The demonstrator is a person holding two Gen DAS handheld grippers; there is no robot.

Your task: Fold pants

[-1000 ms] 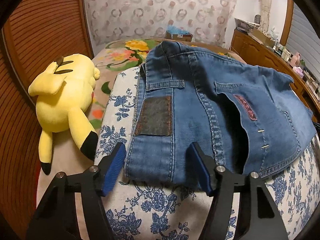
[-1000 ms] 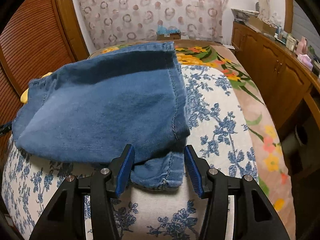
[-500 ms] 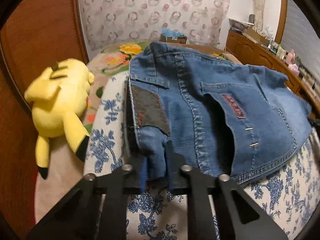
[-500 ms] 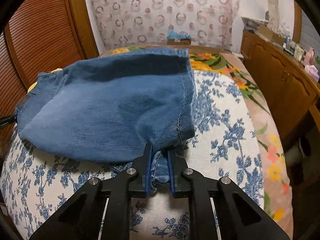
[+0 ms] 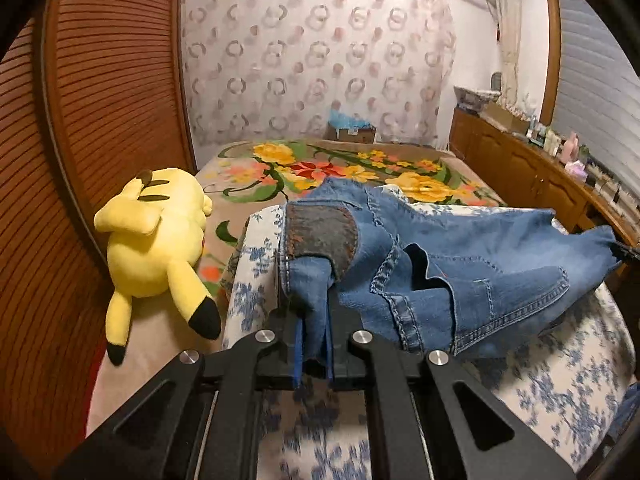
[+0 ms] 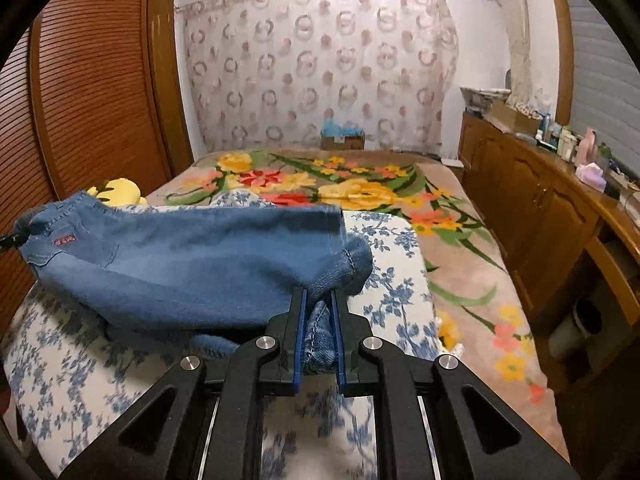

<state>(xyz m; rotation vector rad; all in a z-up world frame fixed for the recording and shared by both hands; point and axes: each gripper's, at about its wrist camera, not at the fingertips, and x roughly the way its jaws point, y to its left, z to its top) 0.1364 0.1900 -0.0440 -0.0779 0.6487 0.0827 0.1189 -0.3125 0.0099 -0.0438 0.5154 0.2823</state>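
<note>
Mid-fold: left gripper [image 5: 312, 344] and right gripper [image 6: 318, 340] each clench the blue denim pants [image 6: 192, 264], near edge lifted toward twelve o'clock; laying over remains.

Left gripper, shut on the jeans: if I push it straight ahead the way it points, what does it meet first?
The left gripper would run into the jeans bunched just ahead of its jaws, near the dark patch, then probably the floral blanket. Depth is unclear.

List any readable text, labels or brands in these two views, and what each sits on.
None can be read.
Red tag on the jeans pocket: lettering too blurred.
Dark patch at the waistband: no legible text.
Cardboard box by the curtain: label too small.
Bottles on the sideboard: too small.
</note>
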